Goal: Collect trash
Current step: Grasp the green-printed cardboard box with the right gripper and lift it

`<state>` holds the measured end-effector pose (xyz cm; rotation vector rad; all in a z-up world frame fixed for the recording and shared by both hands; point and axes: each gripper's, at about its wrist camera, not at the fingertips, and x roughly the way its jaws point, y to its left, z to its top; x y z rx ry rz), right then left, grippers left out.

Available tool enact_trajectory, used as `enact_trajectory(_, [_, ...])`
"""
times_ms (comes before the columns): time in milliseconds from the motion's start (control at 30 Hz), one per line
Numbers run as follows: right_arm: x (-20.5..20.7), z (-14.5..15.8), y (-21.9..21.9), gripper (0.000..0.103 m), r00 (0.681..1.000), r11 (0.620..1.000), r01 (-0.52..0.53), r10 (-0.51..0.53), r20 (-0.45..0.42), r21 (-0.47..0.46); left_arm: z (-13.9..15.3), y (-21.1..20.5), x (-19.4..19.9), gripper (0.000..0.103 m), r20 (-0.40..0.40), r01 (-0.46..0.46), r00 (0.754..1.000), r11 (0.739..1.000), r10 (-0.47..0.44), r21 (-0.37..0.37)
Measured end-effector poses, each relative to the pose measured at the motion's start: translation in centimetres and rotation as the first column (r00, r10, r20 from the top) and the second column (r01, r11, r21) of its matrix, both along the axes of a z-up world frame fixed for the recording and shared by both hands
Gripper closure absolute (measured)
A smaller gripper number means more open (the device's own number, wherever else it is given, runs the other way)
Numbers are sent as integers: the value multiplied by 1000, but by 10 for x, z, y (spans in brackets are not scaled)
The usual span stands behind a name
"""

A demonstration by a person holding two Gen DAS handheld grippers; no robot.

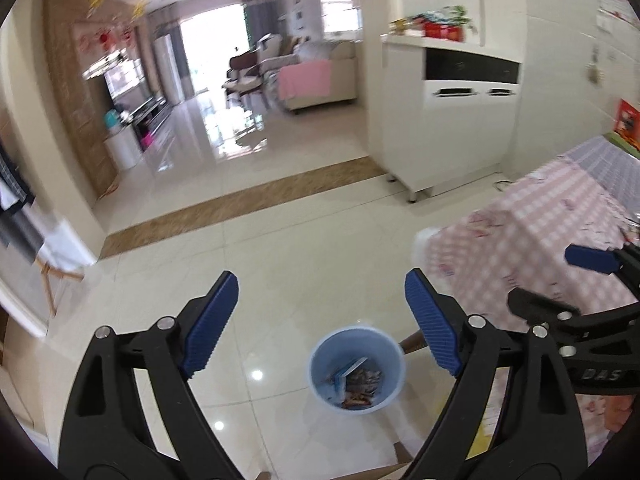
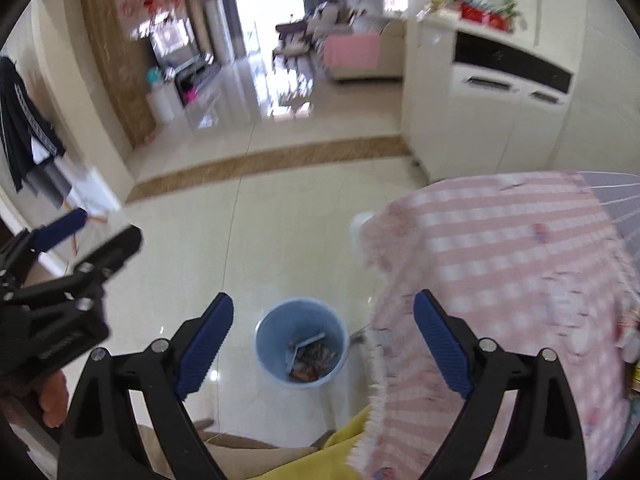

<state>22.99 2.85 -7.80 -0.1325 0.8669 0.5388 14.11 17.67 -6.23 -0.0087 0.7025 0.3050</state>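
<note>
Wrappers (image 1: 360, 386) lie in the blue bin (image 1: 357, 338) at lower centre; left gripper (image 1: 322, 322) and right gripper (image 2: 324, 346) gape empty.

We see a big room with a shiny pale floor (image 1: 280, 248). A brown strip (image 1: 240, 204) runs across the tiles. Far back, a bright window (image 1: 212, 40) lets in lots of light, and the light shines on the floor. Grey curtains (image 1: 256, 4) hang beside it. A pale sofa (image 1: 320, 76) stands near the window with a pink cloth (image 1: 305, 78) over its end. A brown wall (image 1: 76, 92) on the left has a TV (image 1: 124, 84) beside it. A white cabinet (image 1: 448, 120) stands on the right, with red boxes (image 1: 440, 30) on top. Near us is a table (image 2: 500, 264) with a pink checked cover. Dark clothes (image 2: 24, 120) hang on the left.
</note>
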Motion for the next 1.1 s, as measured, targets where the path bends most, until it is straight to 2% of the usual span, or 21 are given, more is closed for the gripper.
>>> enact_trajectory(200, [-10, 26, -70, 13, 991, 992, 122, -123, 51, 20, 15, -51, 12, 17, 30, 107, 994, 994, -107, -14])
enact_trajectory(333, [-14, 40, -125, 13, 974, 978, 204, -207, 94, 38, 20, -93, 19, 16, 40, 191, 981, 981, -191, -21])
enact_trajectory(533, [-14, 36, -223, 12, 915, 918, 394, -397, 72, 54, 24, -150, 28, 16, 37, 312, 950, 949, -311, -39])
enact_trajectory(633, [-17, 29, -273, 12, 868, 867, 492, -495, 30, 82, 23, -176, 33, 15, 35, 367, 930, 929, -366, -54])
enact_trajectory(700, [-19, 23, -306, 12, 822, 821, 567, -570, 18, 72, 21, -194, 38, 15, 20, 407, 913, 912, -406, -51])
enact_trajectory(800, [-26, 12, -338, 12, 772, 769, 635, -636, -12, 72, 15, -221, 44, 15, -1, 458, 889, 888, -459, -45])
enact_trajectory(933, [-26, -10, -381, 12, 715, 706, 699, -686, -132, 117, 8, -243, 48, 15, -25, 500, 864, 864, -502, -63])
enact_trajectory(967, [-25, -16, -392, 12, 700, 686, 714, -694, -168, 139, 7, -248, 49, 15, -29, 509, 859, 859, -511, -63])
enact_trajectory(1067, [-23, -28, -412, 12, 685, 635, 728, -681, -259, 259, 3, -264, 48, 15, -33, 542, 838, 839, -544, -49])
enact_trajectory(1100, [-21, -32, -420, 12, 674, 603, 738, -680, -290, 301, 2, -266, 46, 15, -34, 546, 836, 837, -548, -41])
